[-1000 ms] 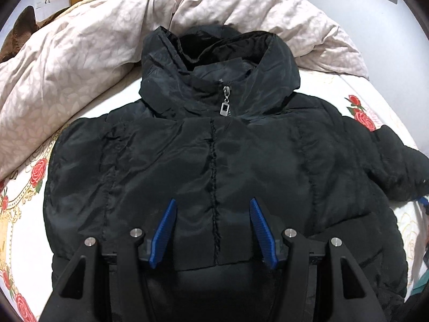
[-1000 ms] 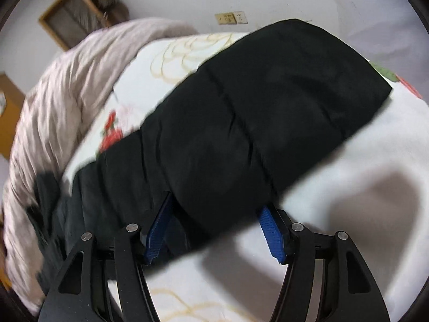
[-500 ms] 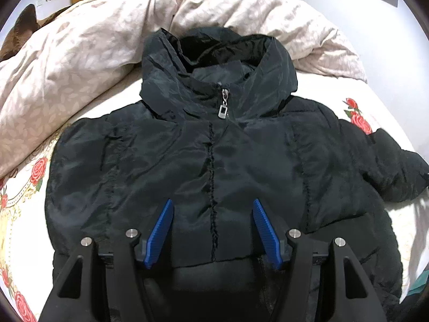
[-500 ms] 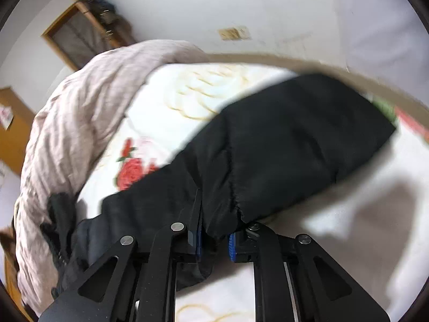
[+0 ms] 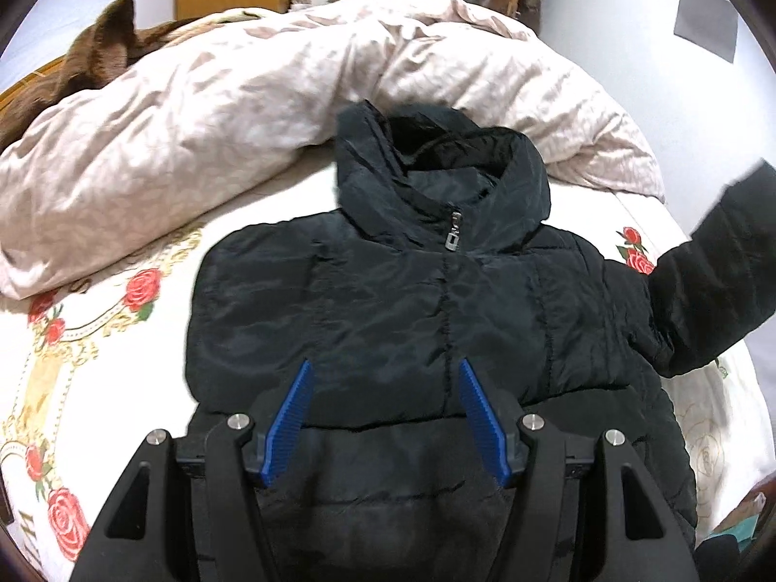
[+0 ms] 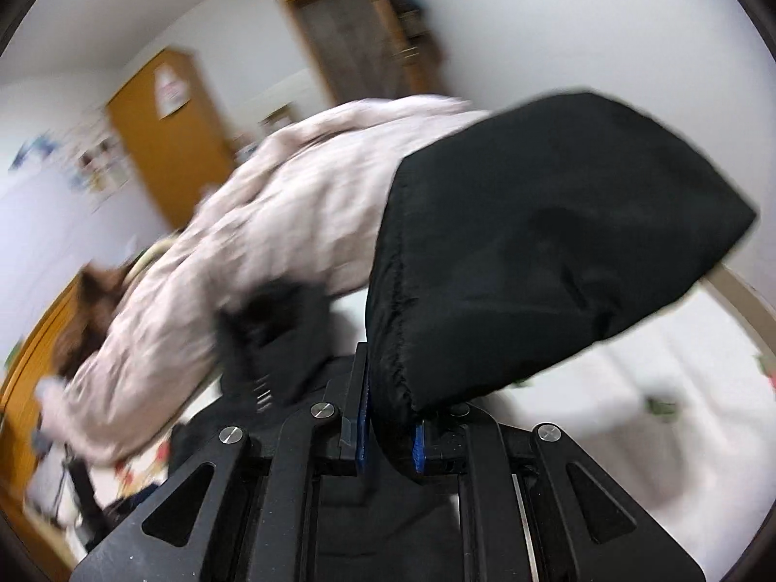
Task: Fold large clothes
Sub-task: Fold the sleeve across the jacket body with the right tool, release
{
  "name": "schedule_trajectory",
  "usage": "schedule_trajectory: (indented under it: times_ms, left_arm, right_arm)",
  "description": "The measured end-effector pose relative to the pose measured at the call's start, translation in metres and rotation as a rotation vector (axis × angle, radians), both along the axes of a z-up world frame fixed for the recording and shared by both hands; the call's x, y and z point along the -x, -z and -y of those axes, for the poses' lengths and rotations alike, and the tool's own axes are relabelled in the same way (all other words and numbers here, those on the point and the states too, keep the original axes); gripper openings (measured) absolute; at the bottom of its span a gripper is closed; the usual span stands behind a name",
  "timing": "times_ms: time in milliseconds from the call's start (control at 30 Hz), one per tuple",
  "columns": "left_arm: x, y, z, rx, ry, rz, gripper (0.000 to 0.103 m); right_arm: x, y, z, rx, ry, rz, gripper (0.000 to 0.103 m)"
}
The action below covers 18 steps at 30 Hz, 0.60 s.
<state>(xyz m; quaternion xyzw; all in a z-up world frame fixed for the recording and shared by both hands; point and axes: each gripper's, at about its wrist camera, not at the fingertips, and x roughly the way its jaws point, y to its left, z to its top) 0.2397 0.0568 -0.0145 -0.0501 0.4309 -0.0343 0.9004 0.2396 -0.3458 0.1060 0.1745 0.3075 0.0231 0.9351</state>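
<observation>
Black and puffy, the hooded jacket lies front-up on the bed, zipped to the collar, its zipper pull hanging just below the hood, which rests against the rumpled pale-pink duvet heaped along the far side. The bed's sheet is white with red roses and gold scrollwork. The left hand-held gripper hangs over the lower front of the jacket with its blue pads spread apart and nothing pressed between them; the jacket's centre seam runs up between the two fingers. On the right side of the left wrist view, the jacket's sleeve is raised off the sheet, angled upward and outward from the shoulder. The right wrist view, heavily blurred, shows why: the right hand-held gripper is clenched on that sleeve, its blue pads pinching the gathered seam edge near the cuff, and the sleeve's bulk stands up ahead of the fingers. Beyond it the duvet, an orange-brown wooden door and white walls smear across the frame. A brown furry item lies at the far left edge of the bed.
</observation>
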Motion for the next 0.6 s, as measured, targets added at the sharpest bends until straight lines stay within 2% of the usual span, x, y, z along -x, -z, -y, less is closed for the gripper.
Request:
schedule_trajectory:
  times_ms: [100, 267, 367, 400, 433, 500, 600]
  left_arm:
    - [0.009, -0.003, -0.015, 0.009, -0.023, 0.004, 0.064]
    - [0.02, -0.002, -0.045, 0.022, -0.078, -0.008, 0.064]
    - [0.024, 0.001, -0.06, 0.032, -0.106, -0.012, 0.064]
    - [0.025, 0.003, -0.064, 0.036, -0.114, -0.014, 0.064]
    - [0.026, 0.004, -0.067, 0.042, -0.12, -0.017, 0.064]
    - [0.027, 0.007, -0.071, 0.053, -0.126, -0.021, 0.064]
    - [0.024, 0.009, -0.071, 0.071, -0.122, -0.029, 0.064]
  right_arm:
    - [-0.016, 0.01, -0.051, 0.015, -0.113, -0.032, 0.014]
    - [-0.045, 0.058, -0.121, 0.039, -0.256, -0.133, 0.017]
    - [-0.063, 0.096, -0.151, 0.051, -0.307, -0.202, 0.026]
    - [-0.066, 0.104, -0.157, 0.052, -0.321, -0.22, 0.035]
    - [-0.073, 0.12, -0.166, 0.046, -0.346, -0.254, 0.048]
    - [-0.073, 0.138, -0.173, 0.036, -0.376, -0.295, 0.063]
    - [-0.073, 0.156, -0.191, 0.09, -0.407, -0.347, 0.067]
